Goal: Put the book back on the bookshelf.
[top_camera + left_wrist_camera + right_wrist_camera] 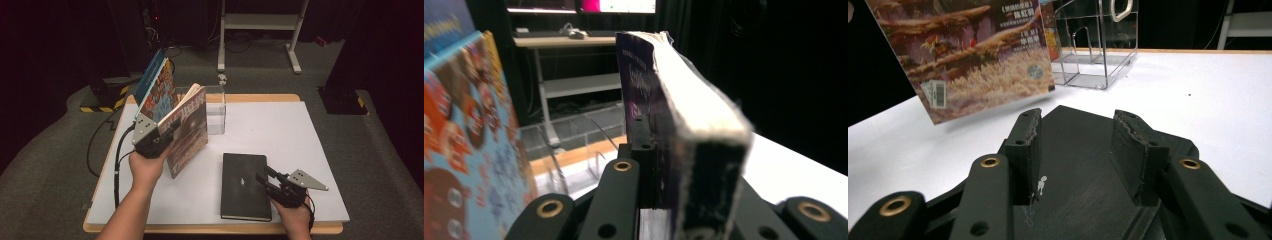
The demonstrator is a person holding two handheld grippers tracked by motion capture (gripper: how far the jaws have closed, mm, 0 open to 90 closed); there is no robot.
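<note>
A thick paperback book with a brownish picture cover hangs tilted above the table's left side. My left gripper is shut on its lower edge; in the left gripper view the jaws clamp the book near its spine, page edges facing me. A black notebook lies flat near the front edge. My right gripper hovers open over its right side, and the right gripper view shows both jaws spread above the black cover. The lifted paperback fills that view's upper left.
A colourful blue-and-orange book leans upright at the back left, beside a clear acrylic rack. The white table top ends in a wooden rim. A white metal frame stands on the floor behind.
</note>
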